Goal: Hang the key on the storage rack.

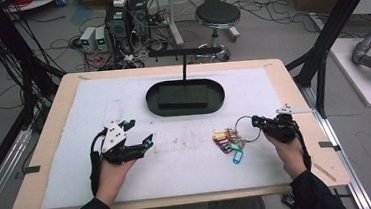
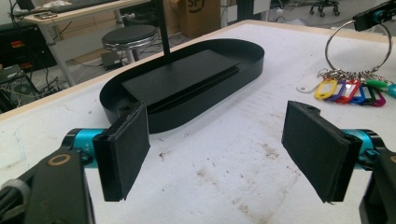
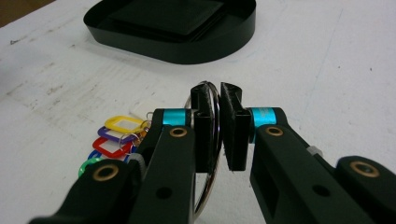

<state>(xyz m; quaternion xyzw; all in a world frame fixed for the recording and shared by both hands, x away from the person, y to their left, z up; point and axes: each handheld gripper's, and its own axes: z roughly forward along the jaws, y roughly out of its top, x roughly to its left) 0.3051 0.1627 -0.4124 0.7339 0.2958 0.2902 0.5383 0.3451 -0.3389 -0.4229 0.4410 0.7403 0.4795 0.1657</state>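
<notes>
A metal key ring (image 1: pixel 245 117) with several coloured plastic tags (image 1: pixel 229 143) sits at the right of the white mat. The ring stands upright while the tags rest on the mat. My right gripper (image 1: pixel 256 121) is shut on the ring's right side. In the right gripper view the wire of the ring (image 3: pixel 204 196) runs between the nearly closed pads of that gripper (image 3: pixel 219 126), lying against the left pad, and the tags (image 3: pixel 116 135) spread to the left. My left gripper (image 1: pixel 139 132) hovers open over the mat's left half with nothing between its jaws (image 2: pixel 215 149). It faces the ring (image 2: pixel 327 49).
A black oval tray (image 1: pixel 153 104) with a flat black block inside lies at the back middle of the mat, and a thin T-shaped post (image 1: pixel 184 64) rises from it. The tray wall (image 2: pixel 210 98) is just beyond the left jaws. A stool (image 1: pixel 216 17) and cables stand behind the table.
</notes>
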